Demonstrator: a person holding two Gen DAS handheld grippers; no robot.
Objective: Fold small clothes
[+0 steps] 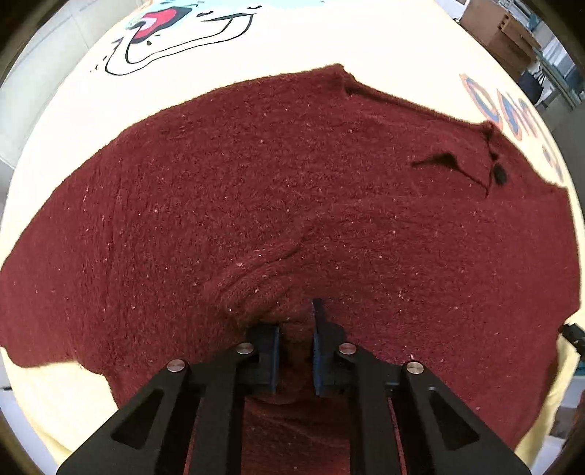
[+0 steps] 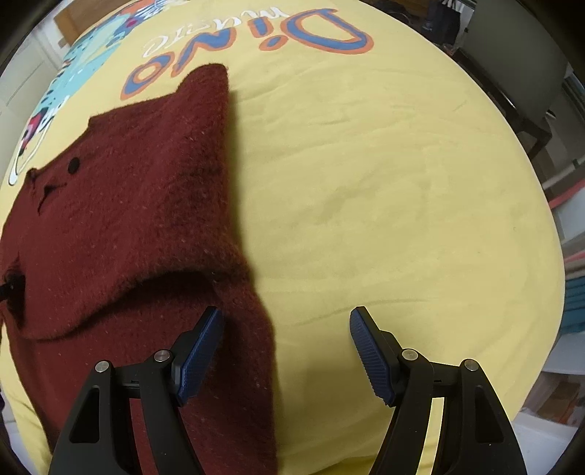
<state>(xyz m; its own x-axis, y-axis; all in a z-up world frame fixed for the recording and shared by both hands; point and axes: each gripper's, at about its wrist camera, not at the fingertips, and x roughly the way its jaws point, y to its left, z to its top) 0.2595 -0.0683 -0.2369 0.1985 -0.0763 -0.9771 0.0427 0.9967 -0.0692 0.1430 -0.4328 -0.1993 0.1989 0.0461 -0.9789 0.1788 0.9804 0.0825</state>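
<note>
We are pinching a fold of the dark red sweater (image 1: 292, 190) in our left gripper (image 1: 295, 350), jaws squeezing tight. The sweater is lying flat on the yellow blanket (image 2: 384, 204), one sleeve (image 2: 208, 120) pointing away toward the blue letters (image 2: 237, 47). Our right gripper (image 2: 287, 350) is hanging over the sweater's edge, jaws wide apart, holding nothing.

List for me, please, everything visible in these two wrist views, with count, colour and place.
sweater: one, dark red knit, spread on the sheet, one edge bunched at the left gripper
button: one, black, near the sweater's neckline
sheet: one, pale yellow with blue-and-orange lettering and a cartoon print, under the sweater
cabinet: one, brown, background, beyond the sheet
left gripper: one, black with blue pads, shut on sweater fabric
right gripper: one, black with blue pads, open, over the sweater's right edge
</note>
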